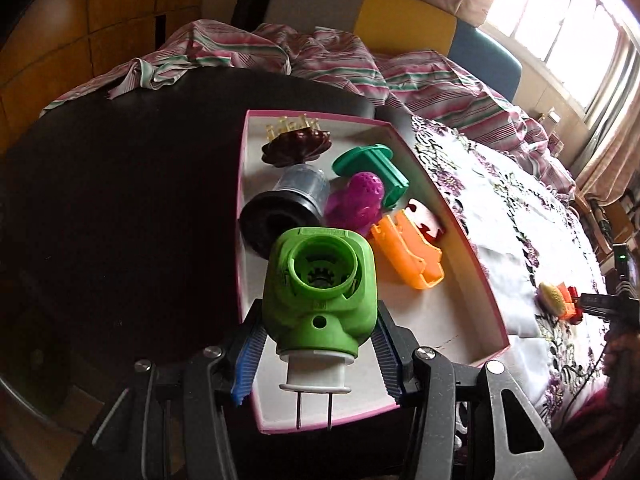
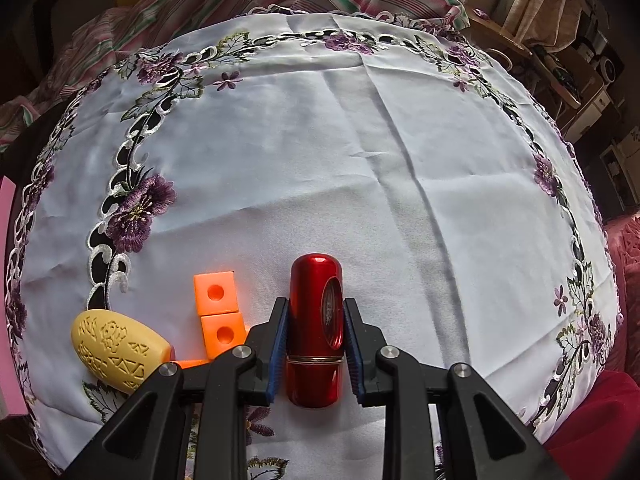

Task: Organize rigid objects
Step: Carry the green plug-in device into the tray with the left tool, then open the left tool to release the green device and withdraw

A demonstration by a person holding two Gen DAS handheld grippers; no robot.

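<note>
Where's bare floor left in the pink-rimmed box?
Near end of the pink-rimmed cardboard box is bare, from the orange plastic piece to the near wall; also a strip along the right wall. Far half is crowded around the purple perforated toy.

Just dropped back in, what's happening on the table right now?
A person is sorting toys into a pink-edged box. The left gripper holds a green plug-in gadget over the box, which already holds several pieces. The right gripper is clamped on a red capsule on the floral cloth, beside orange cubes and a yellow egg.
</note>
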